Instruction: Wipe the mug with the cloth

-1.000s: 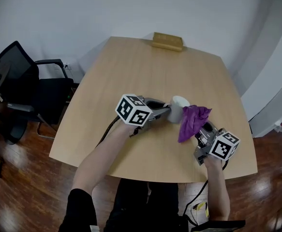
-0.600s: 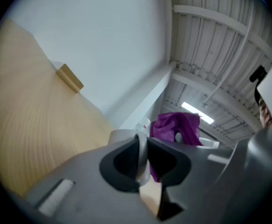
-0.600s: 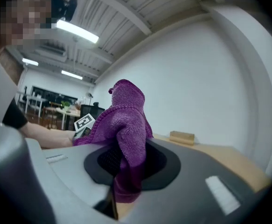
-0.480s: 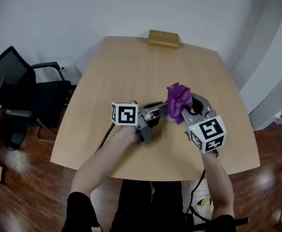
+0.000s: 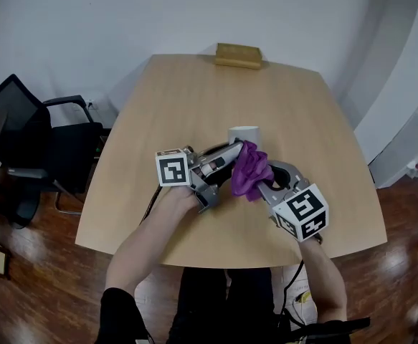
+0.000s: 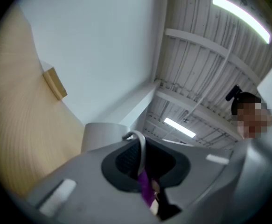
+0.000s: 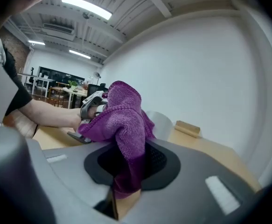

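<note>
Wipe barely started, I reckon

Left tool (image 5: pixel 231 151) has just been tightening on the mug (image 5: pixel 244 135) handle over the desk (image 5: pixel 194 92). Purple cloth (image 5: pixel 248 174) sits against its side, pinched in the right tool (image 5: pixel 264 186) (most rubbing left).

Left tool (image 6: pixel 142 174), jaws just closing on mug handle (image 6: pixel 142 146), right tool (image 7: pixel 126 169) clamping cloth (image 7: pixel 122 115)

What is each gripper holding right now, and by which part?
Left gripper grips the white ceramic mug by its handle, its jaws having just closed further. Right gripper pinches the purple microfibre cloth by a bunched end.
</note>
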